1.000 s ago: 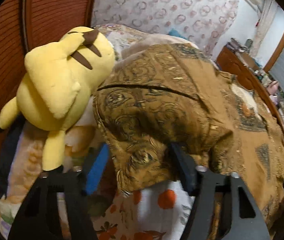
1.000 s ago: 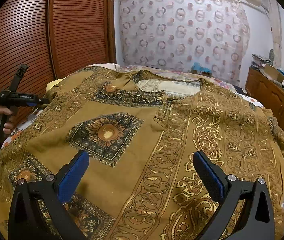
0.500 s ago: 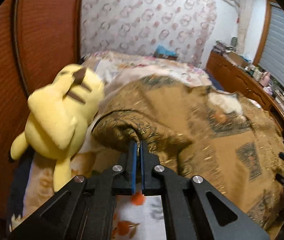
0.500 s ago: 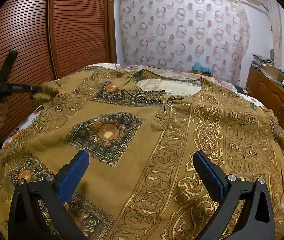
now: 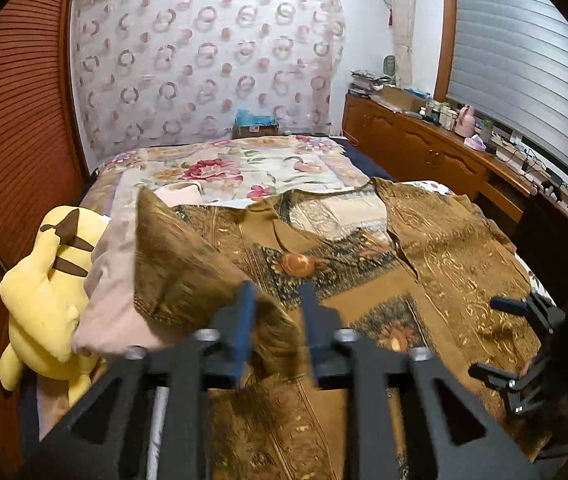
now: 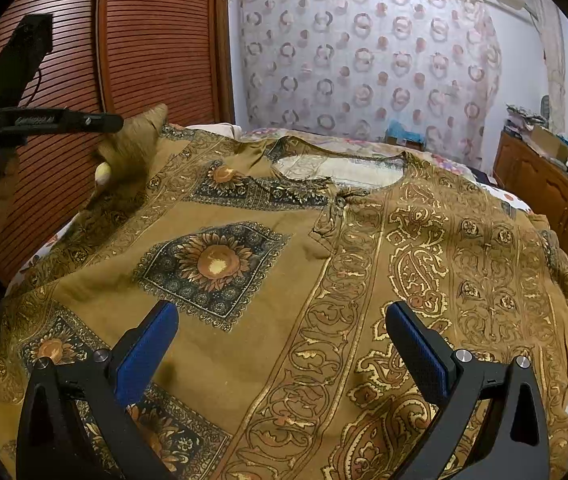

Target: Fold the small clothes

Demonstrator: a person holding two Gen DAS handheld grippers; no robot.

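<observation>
A brown and gold patterned shirt (image 6: 324,280) lies spread on the bed, collar at the far side. My left gripper (image 5: 275,312) has its blue pads partly apart with the shirt's left sleeve (image 5: 187,276) draped between and over them; the sleeve is lifted above the shirt body. In the right wrist view the left gripper (image 6: 115,124) shows at the far left with the raised sleeve (image 6: 131,152) hanging from its tip. My right gripper (image 6: 279,344) is open and empty, hovering over the shirt's lower front. It also shows in the left wrist view (image 5: 500,336).
A yellow plush toy (image 5: 47,296) sits at the bed's left edge beside a beige pillow (image 5: 107,280). A floral bedspread (image 5: 243,168) lies beyond the shirt. A wooden louvred wardrobe (image 6: 155,40) stands left, a wooden dresser (image 5: 424,140) right.
The left gripper shut on the sleeve, lifted it up and over toward the shirt's middle, and its pads have now parted slightly. The right gripper has not moved.
</observation>
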